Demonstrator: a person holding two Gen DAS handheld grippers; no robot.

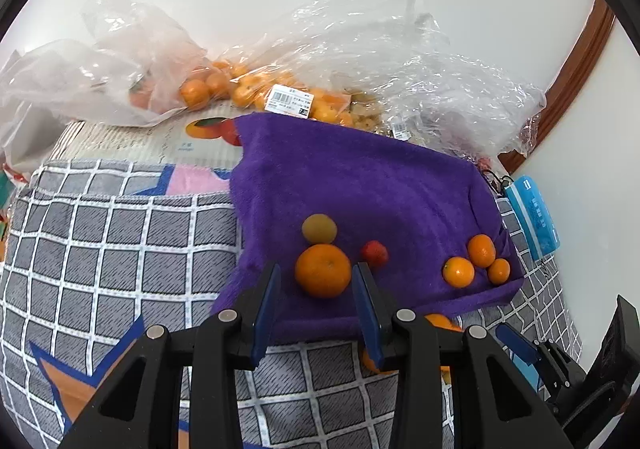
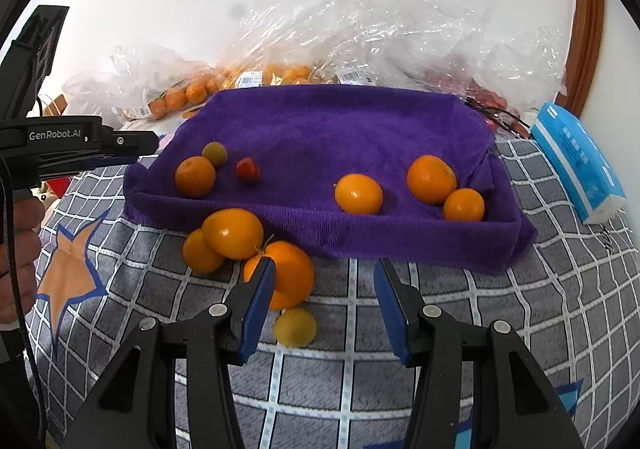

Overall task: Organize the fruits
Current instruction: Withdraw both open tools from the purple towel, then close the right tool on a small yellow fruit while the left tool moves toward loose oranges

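A purple towel [image 2: 320,129] carries two groups of fruit. At its left lie an orange [image 2: 195,175], a greenish-yellow fruit [image 2: 215,153] and a small red fruit [image 2: 247,170]. At its right sit three oranges [image 2: 358,193]. In front, on the checked cloth [image 2: 480,309], are three more oranges [image 2: 233,233] and a small yellow fruit [image 2: 295,327]. My left gripper [image 1: 317,269] hovers open near the left orange [image 1: 323,270], not touching it. My right gripper [image 2: 324,265] is open above the cloth, its left finger in front of the nearest orange [image 2: 292,277].
Clear plastic bags [image 2: 360,29] with many small oranges are heaped against the white wall behind the towel. A blue tissue pack [image 2: 576,165] lies at the right. A wooden frame [image 2: 588,29] stands at the far right. A person's hand [image 2: 20,249] holds the left gripper.
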